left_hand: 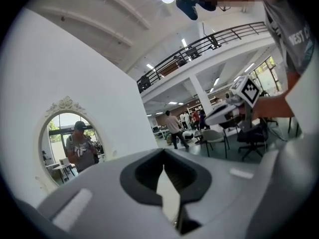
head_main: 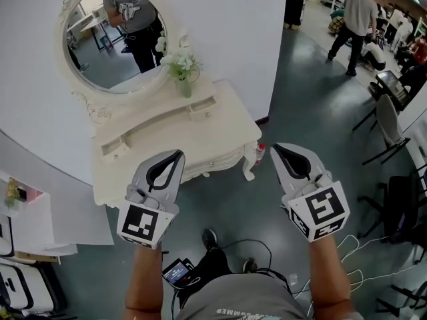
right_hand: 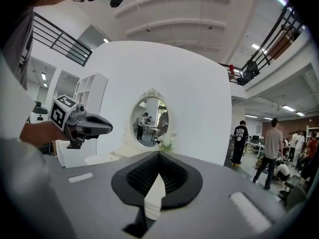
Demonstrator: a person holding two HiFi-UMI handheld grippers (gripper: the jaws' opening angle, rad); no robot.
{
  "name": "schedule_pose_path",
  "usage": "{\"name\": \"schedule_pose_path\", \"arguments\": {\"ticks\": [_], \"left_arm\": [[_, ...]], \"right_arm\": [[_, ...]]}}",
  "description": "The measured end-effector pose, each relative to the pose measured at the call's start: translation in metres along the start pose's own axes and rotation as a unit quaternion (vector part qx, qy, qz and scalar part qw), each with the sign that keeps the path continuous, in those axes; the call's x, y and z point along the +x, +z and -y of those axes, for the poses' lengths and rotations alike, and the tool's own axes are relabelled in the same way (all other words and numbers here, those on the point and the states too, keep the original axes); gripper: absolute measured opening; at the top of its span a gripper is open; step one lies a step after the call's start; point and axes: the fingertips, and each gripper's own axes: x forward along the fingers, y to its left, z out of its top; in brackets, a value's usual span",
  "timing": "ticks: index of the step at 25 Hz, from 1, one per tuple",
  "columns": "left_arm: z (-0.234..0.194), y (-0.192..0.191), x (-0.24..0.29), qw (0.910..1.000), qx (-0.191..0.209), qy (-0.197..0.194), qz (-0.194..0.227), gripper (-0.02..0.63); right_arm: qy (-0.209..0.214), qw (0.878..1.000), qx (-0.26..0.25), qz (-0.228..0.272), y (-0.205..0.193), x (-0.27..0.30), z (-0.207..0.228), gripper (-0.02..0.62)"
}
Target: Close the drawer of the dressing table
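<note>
Wood, light and stiff, is my guess for the small drawer (head_main: 201, 107), seemingly slid slightly out above the tabletop (head_main: 200, 139) at twelve o'clock of my left hand-held gripper (head_main: 178, 157), so I'd push its flat front squarely; that one and my right hand-held gripper (head_main: 275, 147) are both closed, empty.

mirror (head_main: 113, 35) behind dressing table (head_main: 200, 135) | vase (head_main: 185, 79) on it (at back) | left tool (head_main: 179, 154) before it | right tool (head_main: 275, 147) further right

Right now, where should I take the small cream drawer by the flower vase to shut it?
Its flat front panel, from the cream dressing table's front edge: the small cream drawer seems to jut out of the raised shelf, so the shut right gripper could push it straight in.
</note>
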Motion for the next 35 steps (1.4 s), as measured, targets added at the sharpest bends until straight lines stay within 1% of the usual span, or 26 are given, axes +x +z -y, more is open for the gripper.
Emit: {"name": "schedule_pose_path", "arguments": {"ticks": [9, 18, 26, 35], "left_arm": [[-0.052, -0.016, 0.056, 0.9988, -0.005, -0.047, 0.008, 0.005], [-0.101, -0.03, 0.083, 0.9969, -0.003, -0.076, 0.021, 0.005], [-0.146, -0.043, 0.085, 0.9961, -0.011, -0.081, 0.032, 0.005], [-0.177, -0.056, 0.081, 0.997, -0.017, -0.065, 0.039, 0.005]], "right_arm": [[-0.044, 0.999, 0.015, -0.019, -0.001, 0.049, 0.017, -0.002], [-0.074, 0.997, 0.017, -0.025, 0.008, 0.096, 0.014, -0.002], [-0.09, 0.995, 0.011, -0.033, 0.021, 0.13, 0.004, -0.002], [-0.083, 0.996, 0.0, -0.033, 0.029, 0.156, -0.002, 0.0]]}}
